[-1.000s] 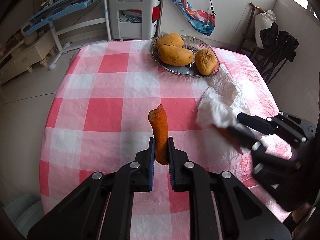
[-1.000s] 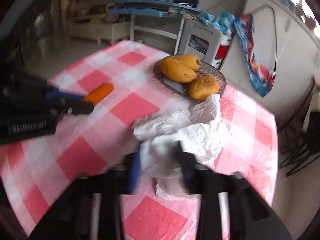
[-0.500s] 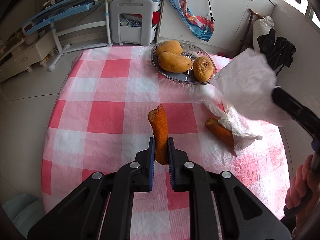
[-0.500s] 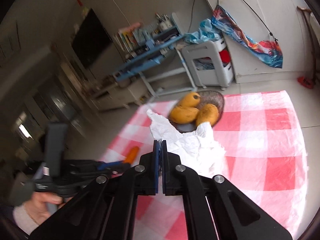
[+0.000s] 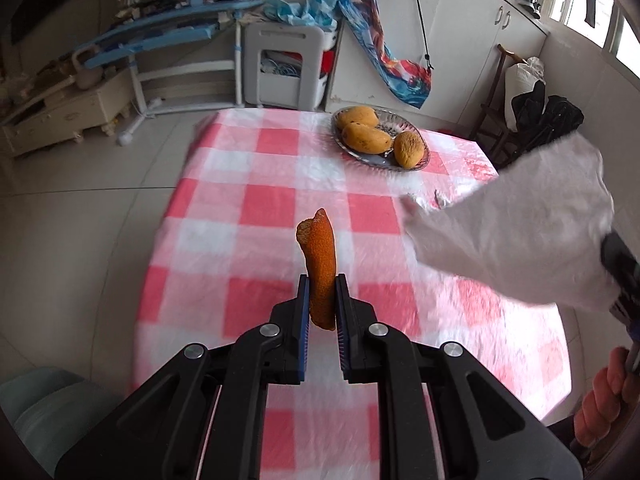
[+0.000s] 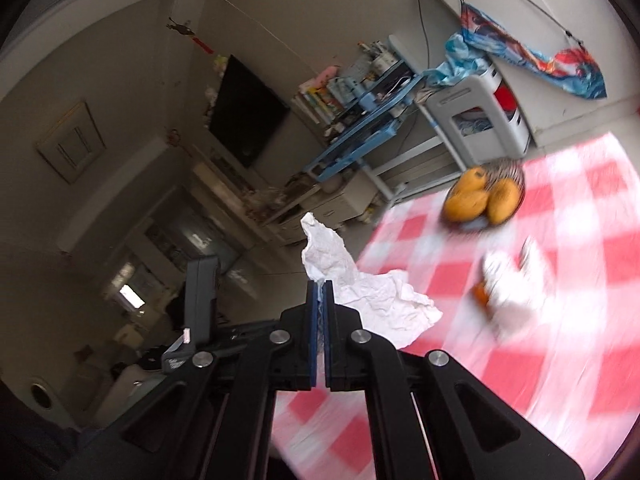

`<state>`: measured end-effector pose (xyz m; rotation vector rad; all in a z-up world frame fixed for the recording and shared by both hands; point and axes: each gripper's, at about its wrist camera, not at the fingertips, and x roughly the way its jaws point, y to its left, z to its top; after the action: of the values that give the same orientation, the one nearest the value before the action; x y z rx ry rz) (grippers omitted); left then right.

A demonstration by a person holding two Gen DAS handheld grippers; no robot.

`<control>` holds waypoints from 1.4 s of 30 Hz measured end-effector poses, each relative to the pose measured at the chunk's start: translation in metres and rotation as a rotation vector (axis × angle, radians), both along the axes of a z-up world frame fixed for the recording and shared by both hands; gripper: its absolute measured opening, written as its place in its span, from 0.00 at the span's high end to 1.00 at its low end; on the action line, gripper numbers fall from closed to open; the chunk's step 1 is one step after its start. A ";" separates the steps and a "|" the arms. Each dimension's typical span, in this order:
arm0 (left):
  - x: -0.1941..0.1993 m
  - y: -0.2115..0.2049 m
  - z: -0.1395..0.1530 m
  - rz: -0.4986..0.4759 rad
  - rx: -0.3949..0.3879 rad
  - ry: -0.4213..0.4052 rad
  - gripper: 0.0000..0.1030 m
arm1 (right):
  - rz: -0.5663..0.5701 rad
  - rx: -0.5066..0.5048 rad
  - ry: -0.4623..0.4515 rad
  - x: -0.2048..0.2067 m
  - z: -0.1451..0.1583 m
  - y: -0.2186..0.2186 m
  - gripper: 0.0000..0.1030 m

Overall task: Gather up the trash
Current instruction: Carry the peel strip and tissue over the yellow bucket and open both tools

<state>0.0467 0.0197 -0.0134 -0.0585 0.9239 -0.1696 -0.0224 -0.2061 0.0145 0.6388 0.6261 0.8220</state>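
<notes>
My left gripper (image 5: 322,284) is shut on an orange peel (image 5: 319,256) that stands up between its fingers, above the red-and-white checked table (image 5: 256,208). My right gripper (image 6: 319,292) is shut on a crumpled white paper tissue (image 6: 360,280) and holds it up off the table; the tissue also shows at the right of the left wrist view (image 5: 520,232). In the blurred right wrist view another white tissue (image 6: 516,284) lies on the table with a second orange peel (image 6: 479,293) at its left edge.
A glass dish (image 5: 382,156) with mangoes (image 5: 366,139) stands at the table's far side; it also shows in the right wrist view (image 6: 486,194). A pale bin (image 5: 36,404) is on the floor at lower left. A white stool (image 5: 288,68) and a blue desk (image 5: 160,36) stand beyond the table.
My right gripper closed on the white tissue and lifted it up and to the right, off the table. My left gripper kept the peel and pulled back higher from the table.
</notes>
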 end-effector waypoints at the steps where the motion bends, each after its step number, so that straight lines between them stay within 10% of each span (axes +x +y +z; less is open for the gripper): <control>1: -0.011 0.004 0.000 0.009 -0.001 -0.001 0.88 | 0.012 0.017 0.007 -0.012 -0.002 0.002 0.97; 20: -0.166 0.022 -0.006 0.063 0.060 -0.032 0.88 | 0.185 0.124 0.096 -0.144 -0.023 0.027 0.97; 42: -0.220 0.017 -0.016 0.035 0.063 0.001 0.88 | 0.270 -0.041 0.254 -0.171 -0.059 0.056 0.97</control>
<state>-0.1737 0.0366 -0.0289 -0.0169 0.9280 -0.1079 -0.1932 -0.1505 -0.0448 0.6344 0.9728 0.9839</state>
